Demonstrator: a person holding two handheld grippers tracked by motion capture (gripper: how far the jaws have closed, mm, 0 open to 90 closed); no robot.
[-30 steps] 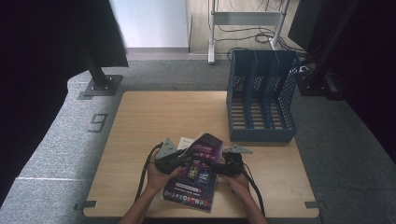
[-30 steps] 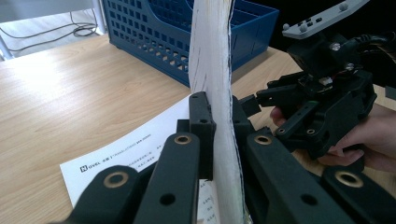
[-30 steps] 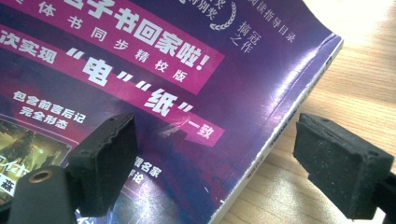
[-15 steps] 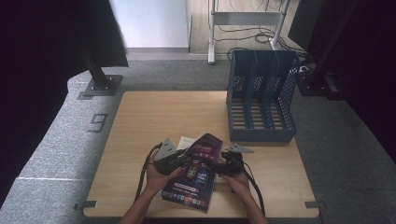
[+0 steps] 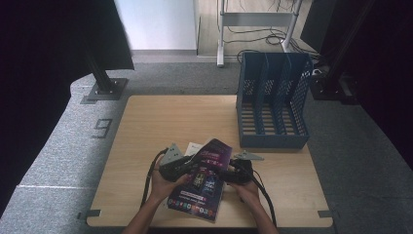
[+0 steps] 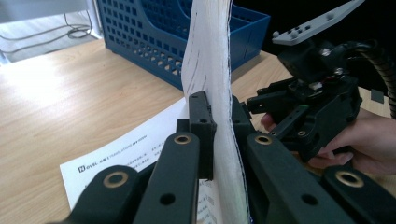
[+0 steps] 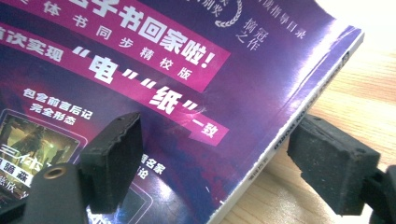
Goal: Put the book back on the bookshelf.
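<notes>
A purple magazine point(image 5: 204, 180) with pink banners is held tilted above the table's front edge. My left gripper point(image 5: 192, 163) is shut on its left side; in the left gripper view the jaws point(image 6: 217, 112) clamp the white page edges point(image 6: 208, 56). My right gripper point(image 5: 225, 173) sits at the magazine's right side. Its jaws point(image 7: 224, 161) have just been closing and stand apart, one pad point(image 7: 114, 158) over the cover point(image 7: 140, 70), the other pad point(image 7: 331, 163) beyond the spine edge, neither pressing.
A white printed sheet point(image 6: 121, 158) lies on the wooden table point(image 5: 170, 117) under the magazine. A blue slotted file rack point(image 5: 272, 102) stands at the back right. Cables trail from both grippers toward the front edge.
</notes>
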